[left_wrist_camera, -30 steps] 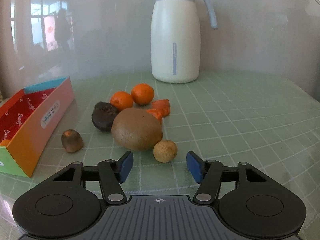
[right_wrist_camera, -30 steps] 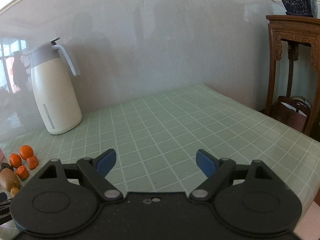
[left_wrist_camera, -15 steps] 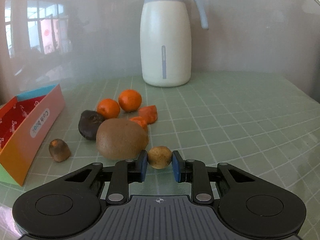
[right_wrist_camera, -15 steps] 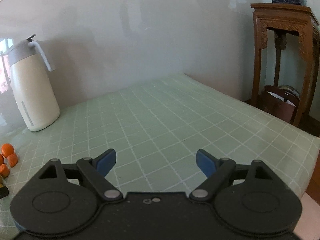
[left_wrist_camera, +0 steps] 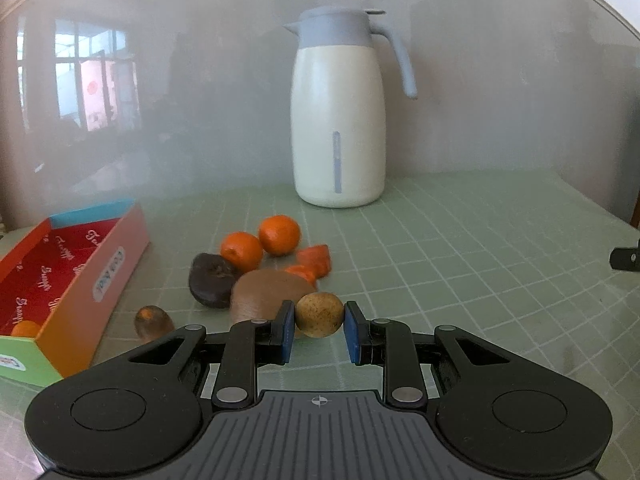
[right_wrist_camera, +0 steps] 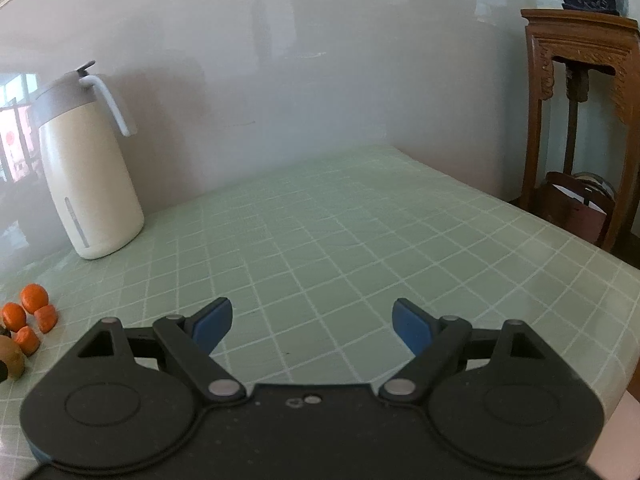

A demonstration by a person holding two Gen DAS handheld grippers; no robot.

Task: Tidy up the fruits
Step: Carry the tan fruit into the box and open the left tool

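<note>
My left gripper (left_wrist_camera: 319, 330) is shut on a small tan round fruit (left_wrist_camera: 319, 314) and holds it above the table. Behind it lie a brown kiwi (left_wrist_camera: 266, 294), a dark wrinkled fruit (left_wrist_camera: 211, 280), two oranges (left_wrist_camera: 279, 235), two orange chunks (left_wrist_camera: 315, 258) and a small brown fruit (left_wrist_camera: 153, 322). A colourful open box (left_wrist_camera: 70, 276) stands at the left with an orange piece (left_wrist_camera: 24, 327) in it. My right gripper (right_wrist_camera: 312, 326) is open and empty over bare table; the fruit pile (right_wrist_camera: 28, 316) shows at its far left.
A white thermos jug (left_wrist_camera: 339, 120) stands at the back by the wall; it also shows in the right wrist view (right_wrist_camera: 86, 176). The green checked tablecloth (right_wrist_camera: 340, 232) ends at the right edge, with a wooden stand (right_wrist_camera: 580, 120) beyond.
My left gripper closed on the small tan fruit and lifted it off the table. My right gripper stayed open and swung slightly.
</note>
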